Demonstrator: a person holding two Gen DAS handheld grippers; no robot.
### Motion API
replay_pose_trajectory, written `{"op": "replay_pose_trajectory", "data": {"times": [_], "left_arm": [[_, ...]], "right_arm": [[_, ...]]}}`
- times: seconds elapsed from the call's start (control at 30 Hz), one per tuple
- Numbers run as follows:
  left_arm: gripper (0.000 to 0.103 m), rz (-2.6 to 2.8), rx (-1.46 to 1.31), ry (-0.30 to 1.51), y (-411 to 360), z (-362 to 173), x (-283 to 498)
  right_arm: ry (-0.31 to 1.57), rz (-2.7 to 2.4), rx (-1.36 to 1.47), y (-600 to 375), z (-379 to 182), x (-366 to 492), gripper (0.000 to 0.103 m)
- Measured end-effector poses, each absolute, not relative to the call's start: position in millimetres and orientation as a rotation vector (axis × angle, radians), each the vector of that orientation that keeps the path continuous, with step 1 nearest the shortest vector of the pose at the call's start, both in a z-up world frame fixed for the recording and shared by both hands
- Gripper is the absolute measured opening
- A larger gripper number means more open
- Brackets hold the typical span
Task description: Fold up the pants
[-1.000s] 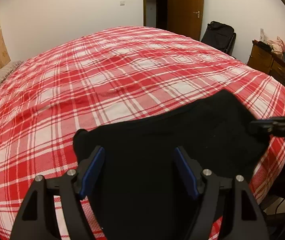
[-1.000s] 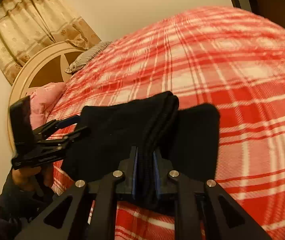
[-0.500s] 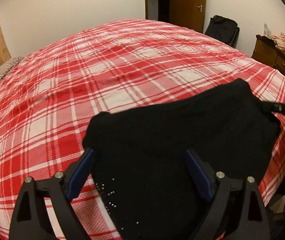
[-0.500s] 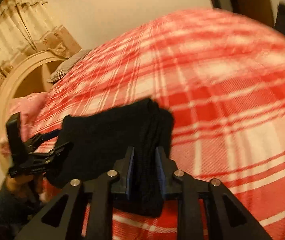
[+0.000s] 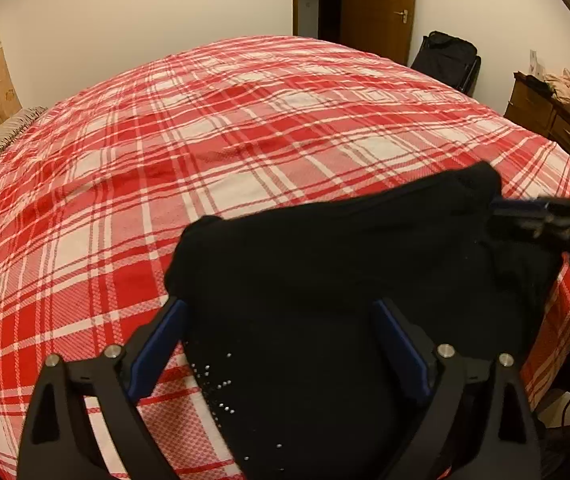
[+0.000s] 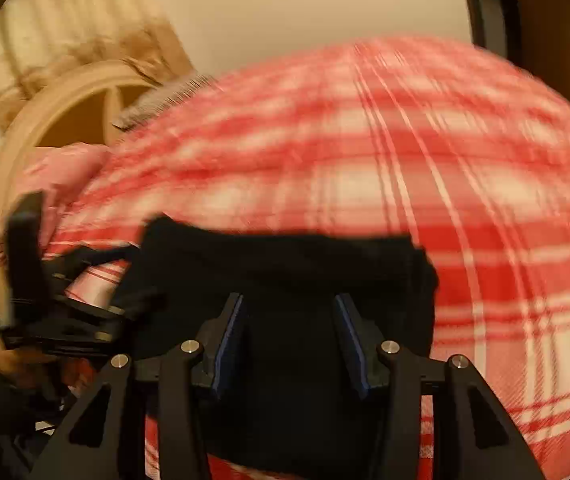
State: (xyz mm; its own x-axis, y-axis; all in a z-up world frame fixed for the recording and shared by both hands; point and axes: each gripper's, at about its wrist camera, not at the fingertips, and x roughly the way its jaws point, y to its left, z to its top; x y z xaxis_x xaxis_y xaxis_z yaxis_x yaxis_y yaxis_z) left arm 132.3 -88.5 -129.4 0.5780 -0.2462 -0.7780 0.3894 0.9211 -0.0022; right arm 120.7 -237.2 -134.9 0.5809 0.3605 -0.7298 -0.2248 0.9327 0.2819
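Black folded pants point(image 5: 325, 280) lie on the red plaid bed point(image 5: 205, 140) near its front right edge. My left gripper point(image 5: 281, 320) hovers over the near part of the pants. Its jaws are wide and still opening, and the blue pads point(image 5: 161, 340) touch no cloth. My right gripper point(image 6: 289, 320) stands over the pants point(image 6: 285, 272) from the other side. Its jaws are opening too, with the cloth below and between them but not pinched. Each gripper shows in the other's view: the right gripper point(image 5: 545, 224) at the pants' far corner, the left gripper point(image 6: 65, 308) at the left.
A striped pillow point(image 5: 1, 140) and a pink pillow point(image 6: 65, 172) lie by the round headboard point(image 6: 45, 120). A brown door point(image 5: 377, 4), a black bag point(image 5: 449, 56) and a wooden dresser point(image 5: 541, 108) stand beyond the bed. The bed's edge drops off at the right point(image 5: 565, 300).
The right gripper's jaws have spread and let go of the bunched pants edge, which now lies flat. The left jaws have widened. The right wrist view has swung and blurred.
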Motion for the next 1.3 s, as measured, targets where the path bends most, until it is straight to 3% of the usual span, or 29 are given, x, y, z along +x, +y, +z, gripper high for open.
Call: {"op": "replay_pose_trajectory", "data": {"times": [0.43,0.67,1.07,1.3], "left_arm": [[0.097,-0.382,0.169,0.871,-79,-122,115],[0.1,-0.408,0.108,0.902,-74,-138,106],[0.1,-0.356,-0.025,0.891,-41,-134,131],[0.103,-0.406,-0.085,0.931,-44,-146,143]], "right_arm": [[0.817,0.387,0.133,-244,-118,82,0.048],[0.849,0.398,0.027,-235,-143,61,0.048],[0.803,0.346,0.193,-272,-120,84,0.055],[0.9,0.289,0.32,-295,-144,116,0.056]]}}
